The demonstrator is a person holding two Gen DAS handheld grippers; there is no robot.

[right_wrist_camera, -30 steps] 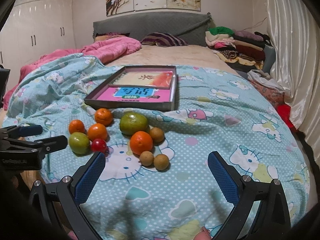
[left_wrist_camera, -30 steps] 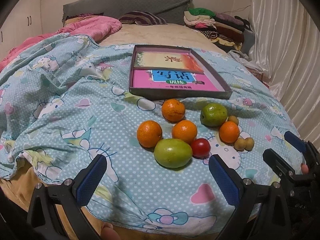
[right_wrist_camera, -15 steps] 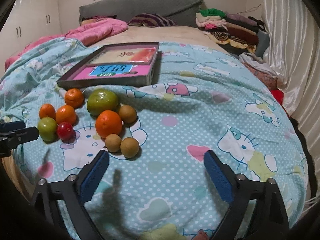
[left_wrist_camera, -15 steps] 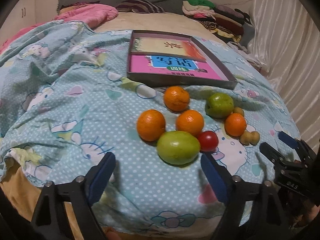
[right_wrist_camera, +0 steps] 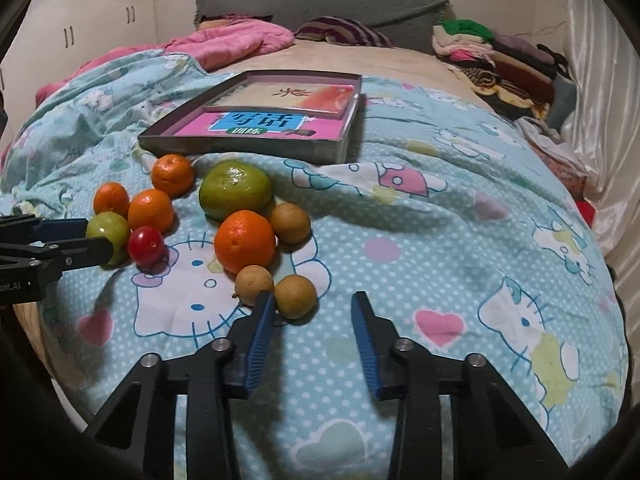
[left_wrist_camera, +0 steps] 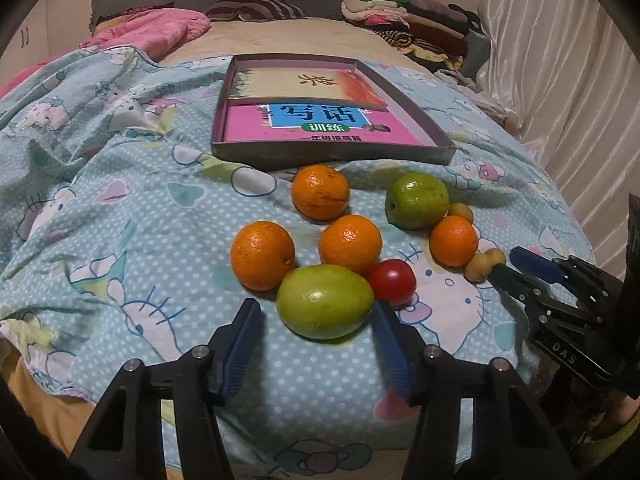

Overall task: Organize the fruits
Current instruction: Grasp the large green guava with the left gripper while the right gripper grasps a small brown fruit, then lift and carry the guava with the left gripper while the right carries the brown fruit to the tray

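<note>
We see the fruit clustered on the bedspread [left_wrist_camera: 120,240], just this side of the tray [left_wrist_camera: 332,156], which holds only two books. Our left gripper [left_wrist_camera: 316,354] has just been narrowing; its jaws stand unclenched, one to either side of the near green fruit [left_wrist_camera: 325,306], which lies dead ahead with its long axis across the gap between the pads. The right-hand pad looks very close to the skin; we cannot tell whether it touches. We judge this the left hand's pick: the fruit is nearest it, with an orange [left_wrist_camera: 263,254] and the cherry tomato [left_wrist_camera: 392,281] touching or nearly touching it, so closing may nudge them. Our right gripper [right_wrist_camera: 314,334] has also just been closing and grips nothing; a longan [right_wrist_camera: 295,295] sits just ahead, toward the left finger, and a second longan [right_wrist_camera: 254,279] is partly hidden behind that fingertip. The longan is off-centre, so we judge the right hand must shift left. In the left view the right gripper's tip overlaps the longans; contact is unclear. Fisheye rims cut off both gripper bodies.
</note>
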